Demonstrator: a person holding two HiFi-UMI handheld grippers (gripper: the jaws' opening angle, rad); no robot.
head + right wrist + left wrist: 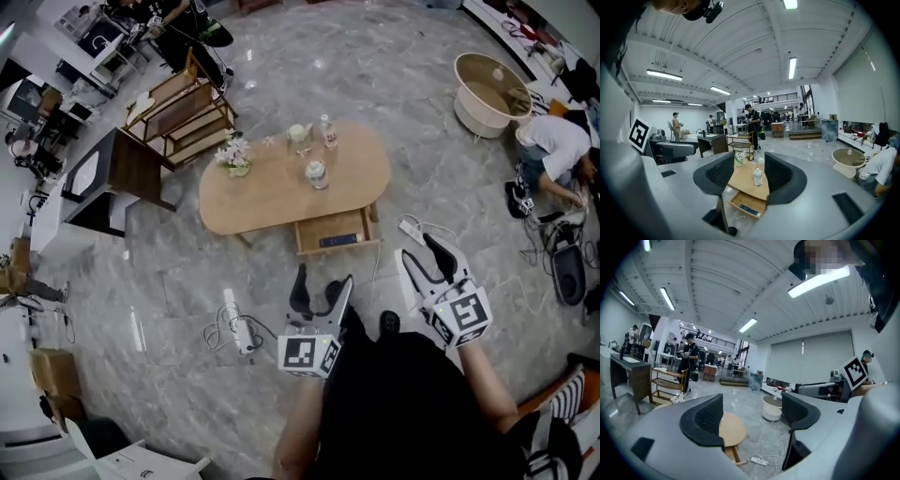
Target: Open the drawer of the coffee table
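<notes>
Head view, drawer: the shallow light-wood drawer point(336, 234) stands pulled out from the near long side of the oval light-wood coffee table point(272, 202), toward its right end; a flat dark-blue item point(338, 240) lies inside.
Step in hand: judging by how things lie, the opening looks done; both tools are well apart from the table.
Left gripper: the grey two-jaw left gripper point(322, 284) has its jaws spread wide with nothing between them.
Right gripper: the grey two-jaw right gripper point(424, 258) is likewise spread and empty; its own view looks along the jaws at table and drawer.
Next move: probably none; if more travel is wanted, one gripper must reach the drawer front and draw it toward the person.
Edges: the drawer front juts past the table rim; a white power strip point(412, 228) lies near its right corner.
Open room: bare grey marble floor point(187, 281) lies between person and table; a second white power strip with coiled cable point(242, 333) lies left of the left gripper.
Tabletop: a small flower pot point(234, 157), a glass jar point(316, 173) and a clear bottle point(329, 131) stand back from the drawer side.
</notes>
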